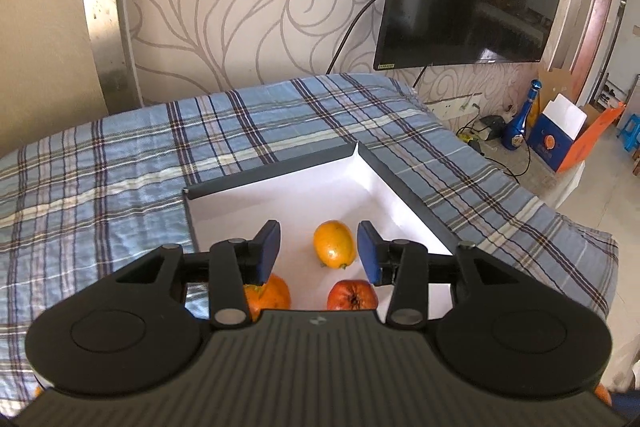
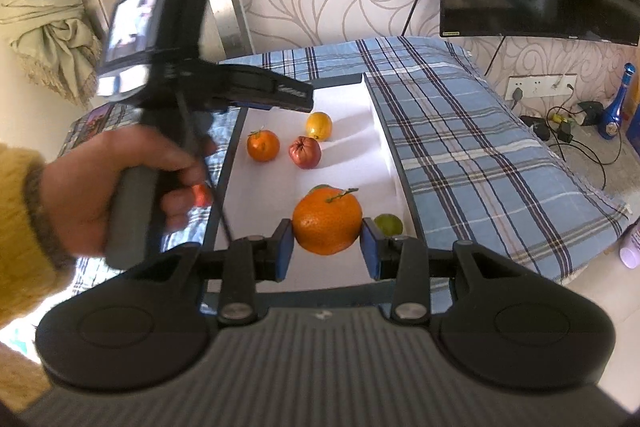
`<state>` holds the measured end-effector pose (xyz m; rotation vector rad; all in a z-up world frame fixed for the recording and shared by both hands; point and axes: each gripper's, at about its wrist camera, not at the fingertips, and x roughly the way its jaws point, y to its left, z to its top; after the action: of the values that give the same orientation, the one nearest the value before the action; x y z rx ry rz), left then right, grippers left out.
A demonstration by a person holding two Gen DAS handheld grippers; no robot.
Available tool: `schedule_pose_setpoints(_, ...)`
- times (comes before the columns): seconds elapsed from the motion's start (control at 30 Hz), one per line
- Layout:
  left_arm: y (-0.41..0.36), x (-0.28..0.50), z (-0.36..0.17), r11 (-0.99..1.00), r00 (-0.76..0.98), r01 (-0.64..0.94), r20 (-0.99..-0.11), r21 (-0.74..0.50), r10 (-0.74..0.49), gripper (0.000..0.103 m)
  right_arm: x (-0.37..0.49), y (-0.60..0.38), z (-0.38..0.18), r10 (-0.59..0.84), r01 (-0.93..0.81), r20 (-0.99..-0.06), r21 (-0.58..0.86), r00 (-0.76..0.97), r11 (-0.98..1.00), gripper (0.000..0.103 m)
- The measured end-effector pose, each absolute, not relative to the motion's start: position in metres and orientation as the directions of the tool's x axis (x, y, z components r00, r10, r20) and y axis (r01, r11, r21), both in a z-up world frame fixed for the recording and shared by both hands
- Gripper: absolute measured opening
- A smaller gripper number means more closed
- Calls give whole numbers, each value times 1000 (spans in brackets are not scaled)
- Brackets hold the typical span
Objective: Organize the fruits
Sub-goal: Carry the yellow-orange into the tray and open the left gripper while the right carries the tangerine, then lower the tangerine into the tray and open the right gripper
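In the lower middle of the right wrist view, the right tool (image 2: 327, 241) holds a big orange (image 2: 327, 221) above the white box (image 2: 382, 131). The left tool (image 1: 318, 253) is empty, its jaws apart over the yellow fruit (image 1: 334, 243). The next move probably calls for lowering the orange beside the fruits already placed.

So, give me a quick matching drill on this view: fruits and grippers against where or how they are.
1 big orange
2 red fruit
3 green fruit
4 left gripper

a open, holding nothing
b between the right gripper's pads
c beside the box's right wall
d between small orange and yellow fruit

1-b, 2-d, 3-c, 4-a
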<state>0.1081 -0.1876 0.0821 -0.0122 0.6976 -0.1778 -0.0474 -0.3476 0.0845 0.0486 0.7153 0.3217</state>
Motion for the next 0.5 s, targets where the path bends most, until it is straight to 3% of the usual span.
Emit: schedule_pose_setpoints(0.5,-152,34,102,987,773,139,-614,-83,-161,48,4,-340,75,311,-298,-627,130,714,946,39)
